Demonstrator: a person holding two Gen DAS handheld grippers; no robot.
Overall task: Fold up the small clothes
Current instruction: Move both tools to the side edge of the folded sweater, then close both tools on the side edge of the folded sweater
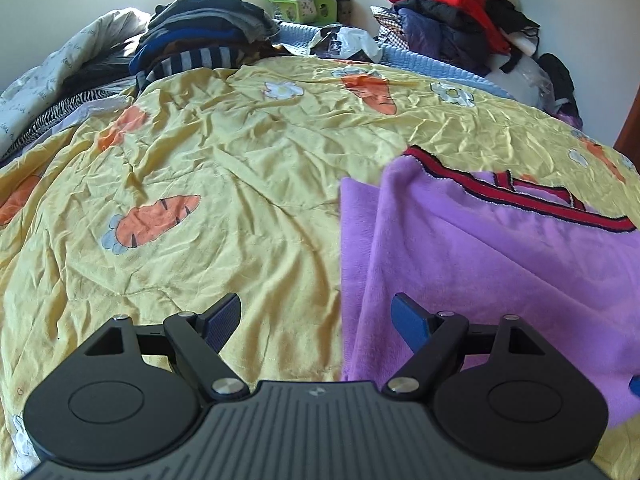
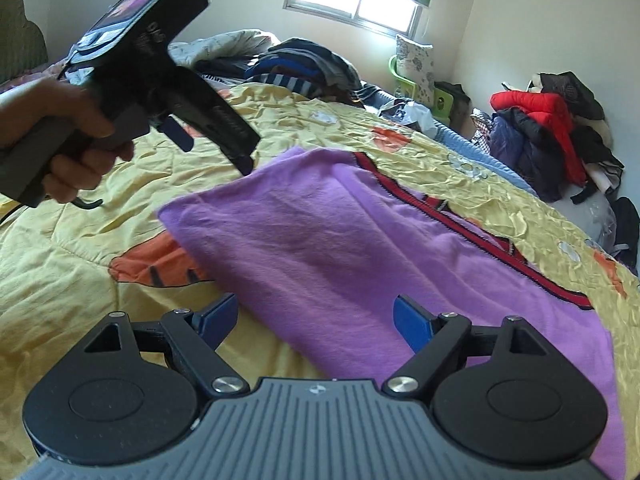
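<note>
A purple garment (image 1: 480,264) with a red and black striped trim lies folded on the yellow carrot-print quilt (image 1: 200,160). My left gripper (image 1: 318,320) is open and empty, hovering over the garment's left edge. In the right wrist view the same garment (image 2: 340,248) lies ahead, and my right gripper (image 2: 316,322) is open and empty just above its near edge. The left gripper (image 2: 200,140) shows at the upper left of that view, held in a hand above the quilt (image 2: 80,240), near the garment's far left corner.
A stack of dark and striped clothes (image 1: 200,40) sits at the far left of the bed. A heap of red and dark jackets (image 1: 460,12) lies at the far right. A green chair (image 1: 296,4) stands by the wall. A white duvet (image 1: 48,80) lies at the left.
</note>
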